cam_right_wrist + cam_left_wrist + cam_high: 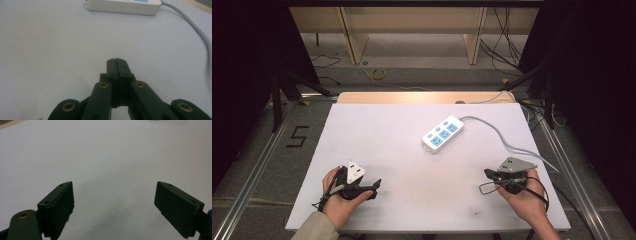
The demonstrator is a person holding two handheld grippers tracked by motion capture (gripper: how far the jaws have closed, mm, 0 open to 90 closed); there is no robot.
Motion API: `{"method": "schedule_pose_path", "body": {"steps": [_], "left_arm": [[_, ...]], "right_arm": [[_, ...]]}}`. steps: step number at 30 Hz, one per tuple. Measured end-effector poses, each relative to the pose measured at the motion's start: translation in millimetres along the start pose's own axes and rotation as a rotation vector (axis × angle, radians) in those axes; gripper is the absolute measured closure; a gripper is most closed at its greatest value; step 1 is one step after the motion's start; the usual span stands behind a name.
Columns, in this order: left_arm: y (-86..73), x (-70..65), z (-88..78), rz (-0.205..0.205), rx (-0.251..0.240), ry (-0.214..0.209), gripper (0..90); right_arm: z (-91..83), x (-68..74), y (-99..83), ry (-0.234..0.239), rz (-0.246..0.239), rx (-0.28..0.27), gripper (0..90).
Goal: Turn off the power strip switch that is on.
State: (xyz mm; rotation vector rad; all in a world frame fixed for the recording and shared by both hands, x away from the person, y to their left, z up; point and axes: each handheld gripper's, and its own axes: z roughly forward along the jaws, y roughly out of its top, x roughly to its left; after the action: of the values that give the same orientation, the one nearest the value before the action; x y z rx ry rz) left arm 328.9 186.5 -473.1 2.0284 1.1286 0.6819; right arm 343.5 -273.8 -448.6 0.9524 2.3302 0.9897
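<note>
Resting low at the near edge of a white table (pixel 377 130), a person's two hands each held a black two-jaw gripper. The left gripper (pixel 373 187) sat at the near left of the table, its jaws standing wide apart with nothing between them; in the left gripper view, bare white surface lay between the two black pads (pixel 60 205). The right gripper (pixel 488 174) sat at the near right, pointing inward across the table, its jaws pressed flat together and empty, as the right gripper view showed (pixel 117 65).

A white power strip (pixel 442 133) with blue sockets lay past the middle of the table, angled toward the far right corner and well apart from both grippers. Its grey cord (pixel 504 139) ran off its far end and curved down along the right side of the table, passing near the right gripper. In the right gripper view the strip (pixel 123 6) lay ahead of the closed jaws, its cord (pixel 197 30) sweeping down the right.
</note>
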Motion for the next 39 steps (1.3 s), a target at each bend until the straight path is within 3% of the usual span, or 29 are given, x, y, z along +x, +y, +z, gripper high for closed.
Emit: {"method": "schedule_pose_path", "body": {"steps": [39], "left_arm": [[3.5, 0.8, -2.1, 0.002, -0.026, 0.006, 16.2]], "right_arm": [[27.5, -7.4, 44.9, -0.008, -0.013, 0.062, 90.0]]}}
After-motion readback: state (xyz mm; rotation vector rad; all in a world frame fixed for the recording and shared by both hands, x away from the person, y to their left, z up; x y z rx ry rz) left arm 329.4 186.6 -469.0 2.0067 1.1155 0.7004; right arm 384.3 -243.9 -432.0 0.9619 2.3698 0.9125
